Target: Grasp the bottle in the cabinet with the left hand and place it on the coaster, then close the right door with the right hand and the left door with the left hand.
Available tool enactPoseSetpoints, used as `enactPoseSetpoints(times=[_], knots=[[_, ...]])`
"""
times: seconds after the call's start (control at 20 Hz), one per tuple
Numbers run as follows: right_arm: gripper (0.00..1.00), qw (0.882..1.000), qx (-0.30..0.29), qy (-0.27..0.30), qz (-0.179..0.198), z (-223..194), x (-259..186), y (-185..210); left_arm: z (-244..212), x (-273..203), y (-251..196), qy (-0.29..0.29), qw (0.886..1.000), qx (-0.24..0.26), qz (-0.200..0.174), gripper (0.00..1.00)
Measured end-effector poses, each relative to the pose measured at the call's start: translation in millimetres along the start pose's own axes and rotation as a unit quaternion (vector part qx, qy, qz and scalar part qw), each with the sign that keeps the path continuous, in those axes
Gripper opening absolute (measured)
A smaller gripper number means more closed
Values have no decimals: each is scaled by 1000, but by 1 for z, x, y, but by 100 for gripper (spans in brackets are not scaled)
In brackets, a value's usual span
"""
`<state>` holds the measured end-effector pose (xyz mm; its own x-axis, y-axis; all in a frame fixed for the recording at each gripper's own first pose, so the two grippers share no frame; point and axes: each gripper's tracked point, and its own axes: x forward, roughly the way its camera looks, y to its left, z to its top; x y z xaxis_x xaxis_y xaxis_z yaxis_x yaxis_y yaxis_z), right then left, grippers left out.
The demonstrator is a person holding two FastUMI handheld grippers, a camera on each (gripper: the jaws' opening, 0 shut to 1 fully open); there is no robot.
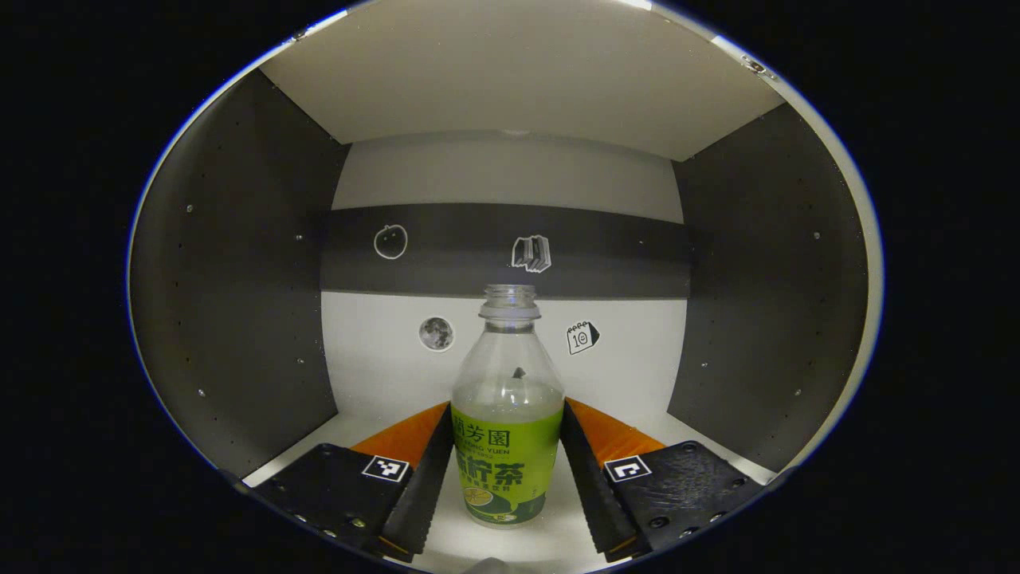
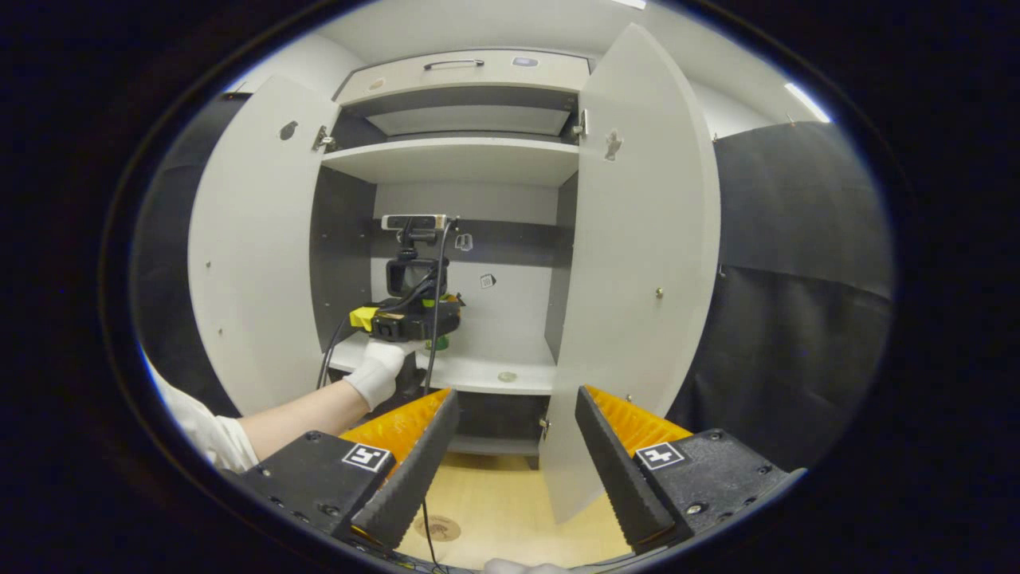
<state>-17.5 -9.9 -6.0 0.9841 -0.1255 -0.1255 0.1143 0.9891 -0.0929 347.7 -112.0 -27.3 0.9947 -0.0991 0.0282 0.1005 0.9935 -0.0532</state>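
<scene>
Standing upright on the pale cabinet shelf [image 1: 358, 434] in the left gripper view: an uncapped bottle [image 1: 508, 414] with a green label, about half full of pale liquid. Flanked by the left gripper [image 1: 508, 470], fingers [image 1: 426, 466] hard against the label on both sides, apparently clamped on the bottle, though true pressure cannot be told. Behind it, a back wall [image 1: 510, 175] crossed by a dark band, with small stickers of an apple [image 1: 390, 241], books [image 1: 531, 254], a moon [image 1: 437, 333] and a calendar [image 1: 582, 337]. Dark side walls either side. Turning to the right gripper view: right gripper [image 2: 510, 454] spread wide and grasping nothing, hanging well back from the cabinet [image 2: 470, 155]. Both doors swung open, left door [image 2: 251, 247] and right door [image 2: 637, 263]. Reaching in over the shelf, a white-gloved hand [image 2: 381, 368] with the other gripper, a little of the green bottle visible at its far end. Small round coaster [image 2: 507, 376] lying on the shelf, right of the bottle and apart from it. Below, a light wooden floor [image 2: 502, 510].
</scene>
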Motion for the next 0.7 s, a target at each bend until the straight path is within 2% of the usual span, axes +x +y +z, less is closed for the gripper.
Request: enactPoseSetpoints(times=[0.25,0.4,0.55,0.6,0.7], knots=[[97,1000,3,-13,10,1,-18,1,19,-80,-8,-22,999,15,-40,73],[95,1000,8,-18,12,-5,-25,-2,18,-140,-18,-29,997,27,-66,74],[96,999,21,-14,20,-14,-27,-5,-2,-195,-27,-14,995,24,-92,73],[99,999,25,-14,23,-16,-27,-6,-13,-212,-31,-5,995,14,-101,73],[97,999,27,-11,25,-23,-29,-9,-36,-243,-37,7,993,-7,-119,73]])
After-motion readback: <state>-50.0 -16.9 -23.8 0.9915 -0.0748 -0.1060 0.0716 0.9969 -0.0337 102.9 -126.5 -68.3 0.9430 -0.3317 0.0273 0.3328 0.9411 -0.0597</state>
